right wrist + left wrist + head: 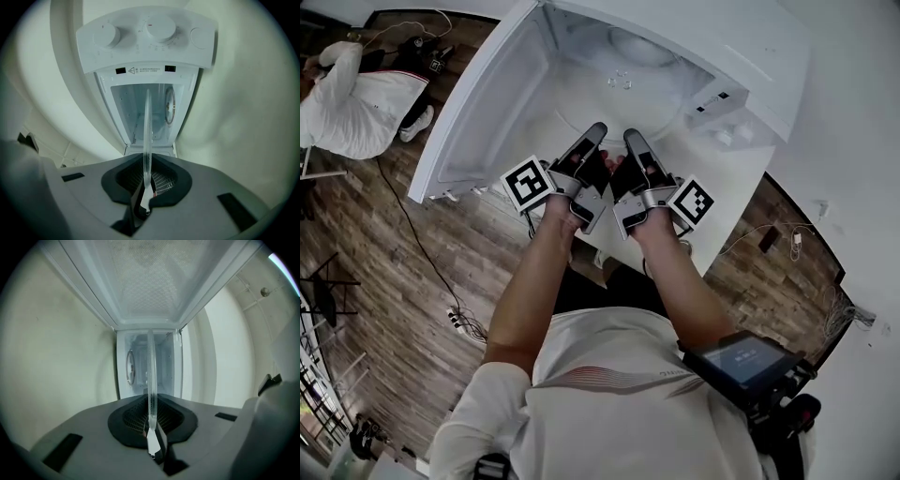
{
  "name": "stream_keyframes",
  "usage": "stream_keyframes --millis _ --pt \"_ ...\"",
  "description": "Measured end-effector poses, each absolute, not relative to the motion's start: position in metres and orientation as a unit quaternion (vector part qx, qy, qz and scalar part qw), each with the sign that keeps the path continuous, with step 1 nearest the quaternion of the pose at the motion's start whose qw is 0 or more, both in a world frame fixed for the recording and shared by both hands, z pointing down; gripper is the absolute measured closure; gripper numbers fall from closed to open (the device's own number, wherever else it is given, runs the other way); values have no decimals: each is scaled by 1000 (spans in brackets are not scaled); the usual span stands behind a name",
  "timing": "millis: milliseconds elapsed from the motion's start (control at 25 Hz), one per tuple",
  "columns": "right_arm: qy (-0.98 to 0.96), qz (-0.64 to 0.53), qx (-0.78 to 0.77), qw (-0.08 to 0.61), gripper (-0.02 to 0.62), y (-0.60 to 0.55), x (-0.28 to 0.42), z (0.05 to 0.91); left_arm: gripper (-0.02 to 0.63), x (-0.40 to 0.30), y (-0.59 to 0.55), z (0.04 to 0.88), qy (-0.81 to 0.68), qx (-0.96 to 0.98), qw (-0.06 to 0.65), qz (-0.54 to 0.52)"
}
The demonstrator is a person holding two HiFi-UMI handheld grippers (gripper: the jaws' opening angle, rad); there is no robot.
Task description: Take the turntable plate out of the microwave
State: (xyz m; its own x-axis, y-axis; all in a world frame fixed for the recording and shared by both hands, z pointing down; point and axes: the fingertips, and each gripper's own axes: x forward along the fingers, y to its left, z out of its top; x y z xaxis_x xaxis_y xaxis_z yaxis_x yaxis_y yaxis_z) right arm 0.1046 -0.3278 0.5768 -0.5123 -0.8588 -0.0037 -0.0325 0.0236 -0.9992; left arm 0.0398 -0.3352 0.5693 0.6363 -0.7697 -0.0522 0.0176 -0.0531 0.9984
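Observation:
The clear glass turntable plate (621,86) is held out in front of the open white microwave (750,56), level between both grippers. My left gripper (596,129) is shut on the plate's near rim, and my right gripper (632,137) is shut on the rim just beside it. In the left gripper view the plate (151,376) shows edge-on as a thin clear strip pinched in the gripper (151,430), with the microwave cavity (164,366) behind. The right gripper view shows the same plate edge (146,136) clamped in the gripper (145,190), below the microwave's control panel (147,35).
The microwave door (478,103) hangs open to the left. The microwave stands on a white table (736,164) against a white wall. A person in white (356,103) is at the upper left on the wooden floor, where cables and a power strip (455,323) lie.

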Motion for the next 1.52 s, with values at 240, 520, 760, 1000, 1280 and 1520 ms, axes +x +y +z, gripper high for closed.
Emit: stream_keyframes --millis 240,520,760,1000,1280,1520 --pt "636 -605 -340 337 561 -290 88 555 568 24 -295 548 -294 650 618 -330" --pt "649 -587 -343 341 561 -231 80 528 568 15 -237 521 -280 660 613 -332" --pt "648 -572 -352 360 561 -185 76 504 568 11 -194 496 -262 679 606 -320" --pt "651 -555 -355 377 561 -102 63 473 568 -3 -113 465 -246 694 599 -316" --pt "643 -559 -364 376 561 -78 58 465 566 -7 -90 458 -240 687 611 -311" --pt "639 -563 -368 374 560 -75 59 463 566 -7 -87 457 -242 684 617 -305"
